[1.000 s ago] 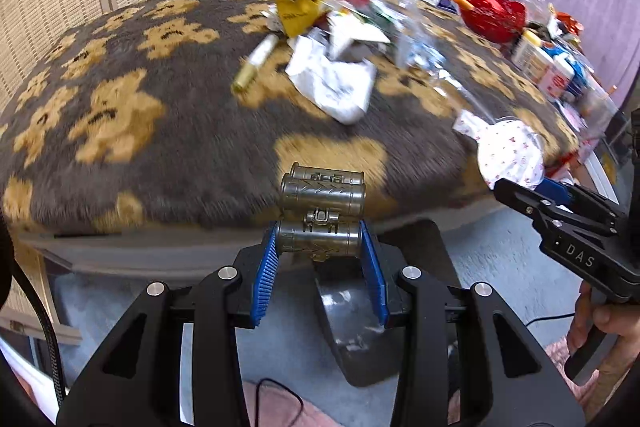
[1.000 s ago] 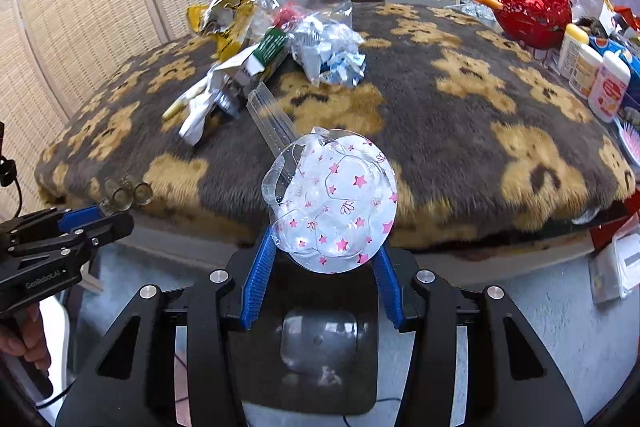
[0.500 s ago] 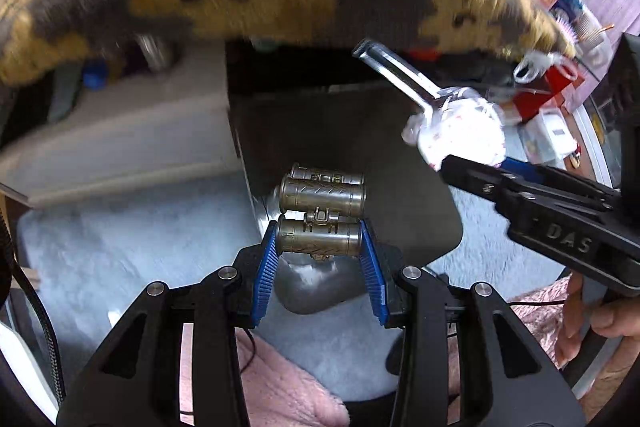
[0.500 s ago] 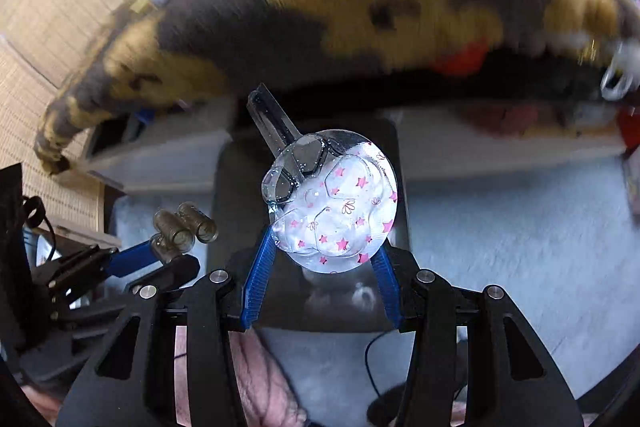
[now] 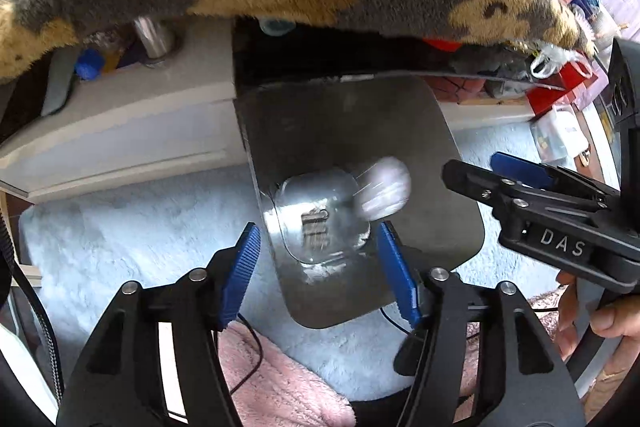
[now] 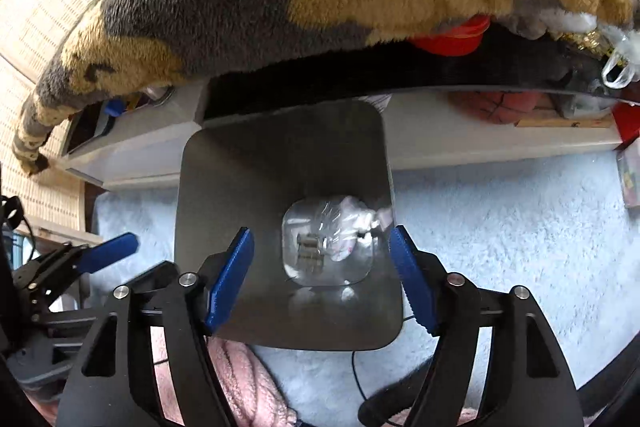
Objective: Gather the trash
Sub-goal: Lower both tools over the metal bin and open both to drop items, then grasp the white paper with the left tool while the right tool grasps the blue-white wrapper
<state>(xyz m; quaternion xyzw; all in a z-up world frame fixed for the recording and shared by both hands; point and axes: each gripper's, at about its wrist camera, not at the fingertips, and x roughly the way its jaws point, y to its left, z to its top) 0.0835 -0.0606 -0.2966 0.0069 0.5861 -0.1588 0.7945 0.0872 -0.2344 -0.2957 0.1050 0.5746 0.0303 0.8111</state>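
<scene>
Below, bin (image 6: 224,187) w/ metal piece (image 6: 308,251), wrapper (image 6: 348,227) sharp right view, blurred left.

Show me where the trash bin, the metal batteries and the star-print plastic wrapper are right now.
trash bin (image 6: 240,187): right wrist view, bare inner wall at upper left.
metal batteries (image 6: 307,251): right wrist view, middle of the cluster on the bin floor.
star-print plastic wrapper (image 6: 348,227): right wrist view, crumpled centre inside the bin.
</scene>
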